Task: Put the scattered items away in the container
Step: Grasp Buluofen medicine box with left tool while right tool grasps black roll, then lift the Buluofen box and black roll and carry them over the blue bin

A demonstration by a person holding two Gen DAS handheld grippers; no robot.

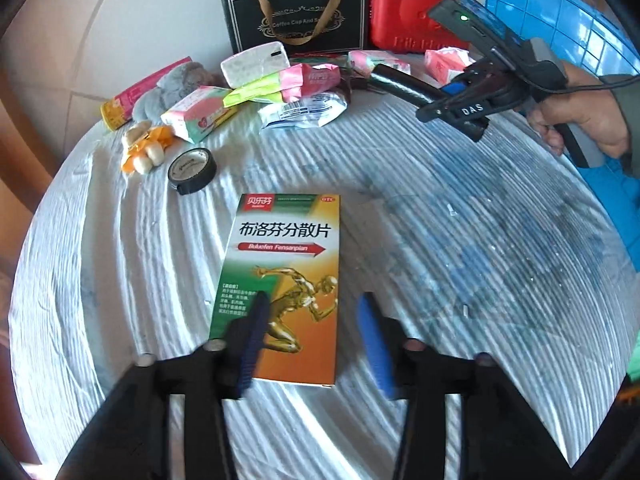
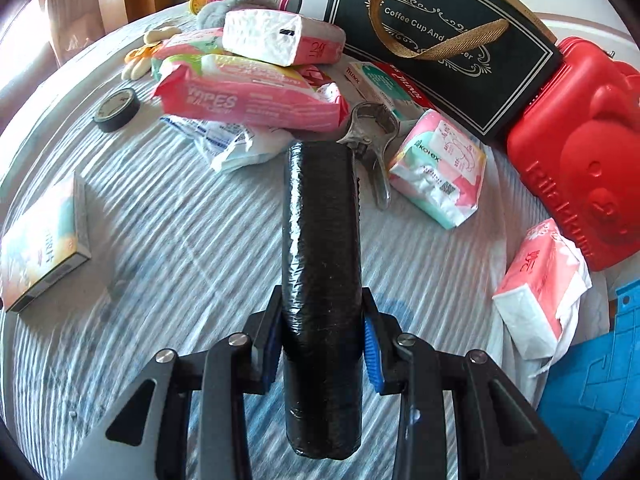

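My left gripper [image 1: 314, 312] is open just above the near end of a green and orange medicine box [image 1: 282, 276] that lies flat on the white cloth; the left finger overlaps the box, the right finger stands off its right edge. My right gripper [image 2: 322, 320] is shut on a black roll of bags [image 2: 322, 240] and holds it above the table; it also shows in the left wrist view [image 1: 400, 84]. The blue crate [image 1: 560, 20] stands at the far right, its corner in the right wrist view [image 2: 592, 400].
A pile lies at the back: wipes pack [image 2: 248, 96], tissue packs [image 2: 438, 172], black tape roll [image 1: 192, 170], plush toy [image 1: 144, 150], metal tool [image 2: 372, 136]. A black gift bag [image 1: 298, 16] and red case [image 2: 588, 168] stand behind.
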